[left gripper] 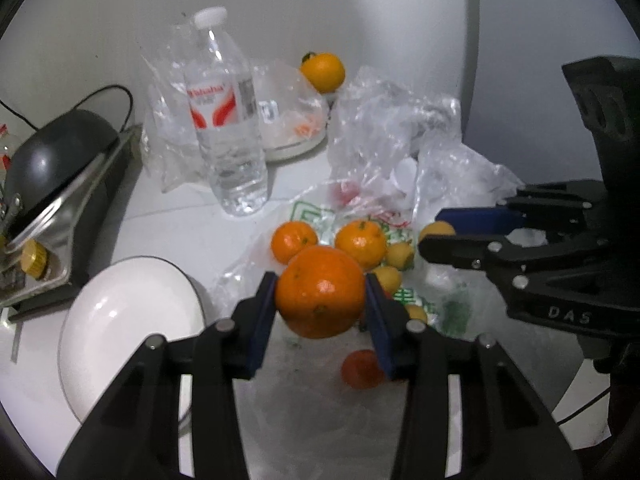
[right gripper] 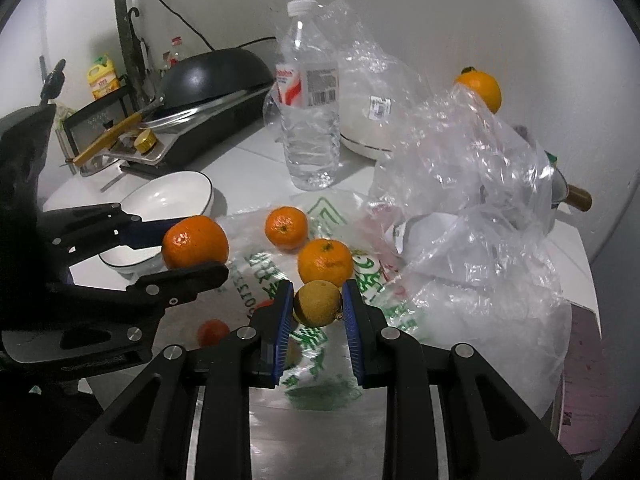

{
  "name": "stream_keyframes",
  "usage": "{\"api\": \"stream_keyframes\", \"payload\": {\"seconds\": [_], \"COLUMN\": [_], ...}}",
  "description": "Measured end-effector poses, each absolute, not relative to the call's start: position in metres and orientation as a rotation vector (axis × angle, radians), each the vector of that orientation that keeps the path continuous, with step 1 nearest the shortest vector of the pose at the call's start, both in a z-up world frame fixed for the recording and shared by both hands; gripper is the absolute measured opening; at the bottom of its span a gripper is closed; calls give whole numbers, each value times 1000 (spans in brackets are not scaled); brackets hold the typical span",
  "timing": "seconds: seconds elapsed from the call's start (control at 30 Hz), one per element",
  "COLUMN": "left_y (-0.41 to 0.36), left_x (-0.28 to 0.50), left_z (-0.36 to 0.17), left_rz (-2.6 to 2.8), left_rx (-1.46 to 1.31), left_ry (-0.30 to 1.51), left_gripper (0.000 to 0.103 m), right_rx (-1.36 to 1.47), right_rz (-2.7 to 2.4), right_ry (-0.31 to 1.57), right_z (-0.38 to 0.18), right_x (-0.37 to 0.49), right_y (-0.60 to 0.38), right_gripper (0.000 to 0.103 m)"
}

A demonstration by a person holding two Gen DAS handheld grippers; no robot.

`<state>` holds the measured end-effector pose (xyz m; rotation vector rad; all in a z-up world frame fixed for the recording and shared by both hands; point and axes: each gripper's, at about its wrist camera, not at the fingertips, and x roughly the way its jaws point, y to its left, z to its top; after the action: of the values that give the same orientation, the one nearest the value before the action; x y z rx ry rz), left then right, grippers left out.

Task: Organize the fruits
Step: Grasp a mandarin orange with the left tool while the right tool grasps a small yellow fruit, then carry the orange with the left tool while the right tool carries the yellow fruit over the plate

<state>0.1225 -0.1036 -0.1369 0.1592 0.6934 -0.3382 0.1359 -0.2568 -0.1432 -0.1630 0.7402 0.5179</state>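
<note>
My left gripper [left gripper: 320,292] is shut on a large orange [left gripper: 320,292] and holds it above the table; it also shows in the right wrist view [right gripper: 195,242]. My right gripper [right gripper: 316,306] is shut on a small yellow fruit [right gripper: 317,304], which shows in the left wrist view [left gripper: 437,229]. Two more oranges [right gripper: 286,227] [right gripper: 325,262] lie on a printed plastic bag [right gripper: 276,276]. Small yellow fruits [left gripper: 387,278] lie beside them. A small red fruit [right gripper: 213,332] lies on the bag. A white bowl [right gripper: 168,194] stands to the left.
A water bottle [right gripper: 308,96] stands behind the fruit. Crumpled clear bags [right gripper: 472,184] fill the right side. Another orange [right gripper: 480,88] sits at the back by a white lidded dish [right gripper: 366,142]. A black pan on a cooker [right gripper: 212,76] stands at the back left.
</note>
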Motion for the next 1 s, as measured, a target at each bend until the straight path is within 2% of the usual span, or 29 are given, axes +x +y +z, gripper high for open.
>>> {"api": "stream_keyframes", "payload": {"seconds": [1.0], "left_y": [3], "left_x": [96], "left_z": [-122], "left_rz": [-198], "left_rx": [107], "left_ry": [618], "left_gripper": [44], "right_rx": [-266], "right_rz": [579], "right_ry": [689], "right_z": [-117], "right_x": [122], "right_y": [-161], "right_gripper": [27]}}
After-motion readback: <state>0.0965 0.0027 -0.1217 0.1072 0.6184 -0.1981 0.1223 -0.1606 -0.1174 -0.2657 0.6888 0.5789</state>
